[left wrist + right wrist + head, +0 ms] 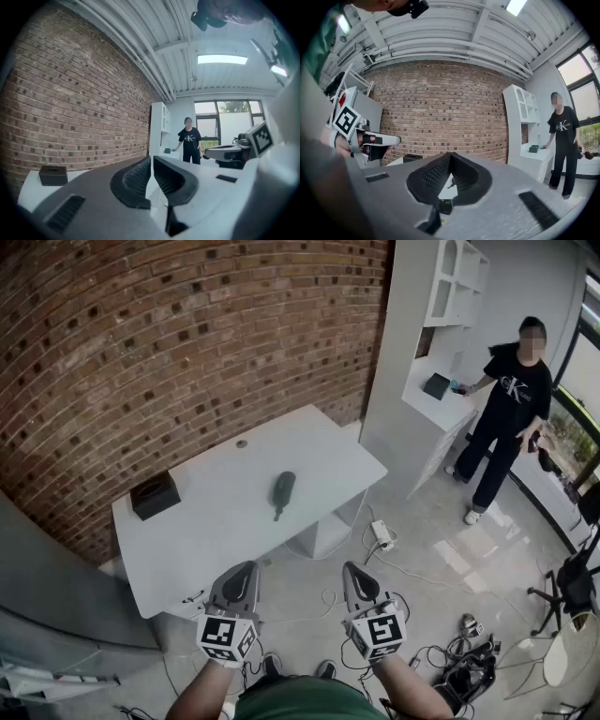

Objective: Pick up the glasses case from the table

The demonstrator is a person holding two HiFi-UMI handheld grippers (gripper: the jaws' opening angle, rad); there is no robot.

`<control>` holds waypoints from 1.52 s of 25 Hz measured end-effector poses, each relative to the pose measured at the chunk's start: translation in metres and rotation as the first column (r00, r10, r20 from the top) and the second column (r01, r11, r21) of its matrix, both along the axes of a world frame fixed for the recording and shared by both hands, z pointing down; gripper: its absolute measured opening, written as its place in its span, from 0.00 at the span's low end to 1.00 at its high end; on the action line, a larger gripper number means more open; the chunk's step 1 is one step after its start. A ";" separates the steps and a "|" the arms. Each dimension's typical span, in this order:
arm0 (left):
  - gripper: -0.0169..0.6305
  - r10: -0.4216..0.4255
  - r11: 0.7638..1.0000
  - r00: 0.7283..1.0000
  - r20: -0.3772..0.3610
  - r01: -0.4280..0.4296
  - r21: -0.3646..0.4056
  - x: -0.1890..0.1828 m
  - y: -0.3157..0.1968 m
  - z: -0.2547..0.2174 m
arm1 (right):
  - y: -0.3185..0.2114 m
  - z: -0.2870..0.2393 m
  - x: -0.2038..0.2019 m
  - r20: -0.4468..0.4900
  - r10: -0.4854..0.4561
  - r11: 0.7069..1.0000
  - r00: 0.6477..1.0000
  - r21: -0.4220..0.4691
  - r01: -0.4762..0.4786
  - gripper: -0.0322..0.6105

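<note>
The glasses case (283, 490), dark and oblong, lies on the white table (216, 531), toward its right half, with its long side running away from the person holding the grippers. Nothing touches it.

Both grippers are held level at the near edge of the table, side by side and well apart from the case. The case is at roughly 1 o'clock from the left gripper (247, 566) and 11 o'clock from the right gripper (352, 566). The left gripper's jaws are clenched tip to tip with nothing between them. The right gripper's jaws also meet at the tips and hold nothing; through the hollow behind its pads only a bit of the white tabletop shows.

A black box (155, 495) stands on the table's left end, at about 10 o'clock from the left gripper and well apart from the case. A brick wall (187, 334) runs behind the table.

At about 2 o'clock from the right gripper, a person (506, 418) in dark clothes stands by a white shelf unit (450, 296), one hand reaching toward its counter. On the floor (450, 549) beyond the table's right end lies a power strip (382, 532), and cables (459, 662) are tangled at about 4 o'clock from the right gripper.
</note>
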State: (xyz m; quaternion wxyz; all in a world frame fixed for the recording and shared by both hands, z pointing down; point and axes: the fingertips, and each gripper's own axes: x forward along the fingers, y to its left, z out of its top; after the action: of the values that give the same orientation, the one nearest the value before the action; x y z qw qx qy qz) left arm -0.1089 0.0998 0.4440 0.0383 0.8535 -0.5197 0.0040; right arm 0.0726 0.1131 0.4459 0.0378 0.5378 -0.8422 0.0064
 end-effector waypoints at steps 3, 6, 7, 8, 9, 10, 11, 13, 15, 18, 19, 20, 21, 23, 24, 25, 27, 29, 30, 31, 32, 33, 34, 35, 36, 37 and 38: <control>0.05 0.015 1.000 1.000 -0.002 -0.015 -0.005 -0.012 -0.007 0.001 | -0.006 0.002 -0.011 -0.008 0.014 1.000 1.000 0.005 -0.014 0.05; 0.05 0.029 1.000 1.000 -0.005 -0.029 -0.009 -0.026 -0.016 0.000 | -0.015 0.001 -0.024 -0.007 0.025 1.000 1.000 -0.001 -0.025 0.05; 0.05 0.037 0.999 0.999 -0.007 -0.037 -0.009 -0.030 -0.020 0.000 | -0.018 0.000 -0.027 -0.002 0.034 0.999 0.999 -0.001 -0.034 0.05; 0.05 0.045 0.999 0.999 -0.010 -0.045 -0.007 -0.034 -0.024 0.000 | -0.020 0.000 -0.030 0.003 0.046 0.999 0.999 -0.001 -0.046 0.05; 0.05 0.054 0.999 0.998 -0.013 -0.054 -0.005 -0.039 -0.028 0.001 | -0.023 -0.001 -0.033 0.005 0.060 0.998 0.998 0.000 -0.060 0.05; 0.05 0.063 0.998 0.998 -0.017 -0.063 -0.003 -0.044 -0.033 0.001 | -0.026 -0.001 -0.036 0.004 0.074 0.997 0.997 -0.001 -0.074 0.05; 0.05 0.072 0.997 0.997 -0.023 -0.072 -0.003 -0.049 -0.038 0.003 | -0.028 -0.001 -0.039 0.001 0.089 0.996 0.996 -0.002 -0.089 0.05; 0.05 0.093 0.996 0.995 -0.033 -0.093 -0.008 -0.058 -0.048 0.007 | -0.031 -0.001 -0.045 -0.011 0.117 0.993 0.993 -0.006 -0.117 0.05; 0.05 0.111 0.994 0.993 -0.037 -0.112 -0.017 -0.065 -0.058 0.012 | -0.033 0.000 -0.052 -0.024 0.135 0.991 0.991 -0.014 -0.135 0.05; 0.05 0.131 0.991 0.990 -0.044 -0.133 -0.032 -0.069 -0.072 0.021 | -0.037 0.007 -0.058 -0.040 0.149 0.988 0.988 -0.033 -0.151 0.05; 0.05 0.136 0.990 0.990 -0.048 -0.138 -0.038 -0.069 -0.077 0.024 | -0.040 0.010 -0.059 -0.045 0.151 0.987 0.987 -0.041 -0.153 0.05; 0.05 0.140 0.989 0.989 -0.050 -0.143 -0.043 -0.067 -0.082 0.027 | -0.043 0.012 -0.059 -0.048 0.153 0.987 0.987 -0.046 -0.155 0.05; 0.05 0.145 0.988 0.988 -0.050 -0.147 -0.047 -0.065 -0.087 0.030 | -0.048 0.014 -0.058 -0.050 0.153 0.987 0.987 -0.049 -0.156 0.05; 0.05 0.150 0.987 0.988 -0.045 -0.153 -0.056 -0.060 -0.099 0.036 | -0.060 0.018 -0.054 -0.049 0.154 0.986 0.987 -0.054 -0.156 0.05; 0.05 0.151 0.986 0.988 -0.041 -0.153 -0.060 -0.057 -0.106 0.039 | -0.067 0.021 -0.052 -0.046 0.152 0.986 0.987 -0.058 -0.154 0.05; 0.05 0.149 0.986 0.988 -0.037 -0.151 -0.064 -0.053 -0.113 0.041 | -0.075 0.025 -0.049 -0.043 0.147 0.987 0.988 -0.063 -0.150 0.05; 0.05 0.140 0.987 0.990 -0.026 -0.141 -0.070 -0.045 -0.127 0.047 | -0.092 0.033 -0.042 -0.034 0.132 0.988 0.991 -0.073 -0.134 0.05; 0.05 0.125 0.989 0.992 -0.011 -0.126 -0.076 -0.036 -0.144 0.051 | -0.113 0.038 -0.034 -0.019 0.113 0.990 0.993 -0.084 -0.114 0.05; 0.05 0.117 0.990 0.993 -0.003 -0.117 -0.079 -0.031 -0.153 0.053 | -0.125 0.041 -0.028 -0.009 0.105 0.991 0.994 -0.086 -0.105 0.05; 0.05 0.107 0.991 0.994 0.005 -0.107 -0.083 -0.026 -0.162 0.054 | -0.136 0.043 -0.021 0.002 0.098 0.992 0.995 -0.086 -0.097 0.05; 0.05 0.096 0.992 0.995 0.013 -0.094 -0.089 -0.021 -0.171 0.056 | -0.148 0.045 -0.015 0.014 0.090 0.992 0.996 -0.086 -0.088 0.05; 0.05 0.082 0.992 0.996 0.020 -0.080 -0.095 -0.016 -0.180 0.057 | -0.160 0.045 -0.009 0.025 0.080 0.993 0.997 -0.086 -0.077 0.05; 0.05 0.069 0.993 0.997 0.027 -0.066 -0.101 -0.011 -0.190 0.057 | -0.172 0.044 -0.003 0.033 0.068 0.994 0.997 -0.086 -0.065 0.05; 0.05 0.055 0.993 0.998 0.033 -0.052 -0.105 -0.006 -0.201 0.058 | -0.184 0.042 0.004 0.039 0.056 0.995 0.998 -0.086 -0.052 0.05; 0.05 0.043 0.993 0.998 0.040 -0.038 -0.107 0.000 -0.211 0.058 | -0.194 0.041 0.010 0.043 0.045 0.995 0.998 -0.090 -0.040 0.05; 0.05 0.030 0.994 0.998 0.049 -0.025 -0.110 0.005 -0.221 0.060 | -0.204 0.042 0.016 0.047 0.035 0.995 0.998 -0.094 -0.030 0.05; 0.05 0.020 0.993 0.998 0.059 -0.013 -0.114 0.010 -0.230 0.062 | -0.213 0.044 0.022 0.049 0.027 0.995 0.998 -0.097 -0.022 0.05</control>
State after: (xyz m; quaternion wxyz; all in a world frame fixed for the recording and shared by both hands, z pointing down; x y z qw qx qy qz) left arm -0.0991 -0.1298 0.5062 0.0710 0.8537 -0.5125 0.0595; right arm 0.0947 -0.1001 0.4900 0.0423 0.5455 -0.8348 0.0611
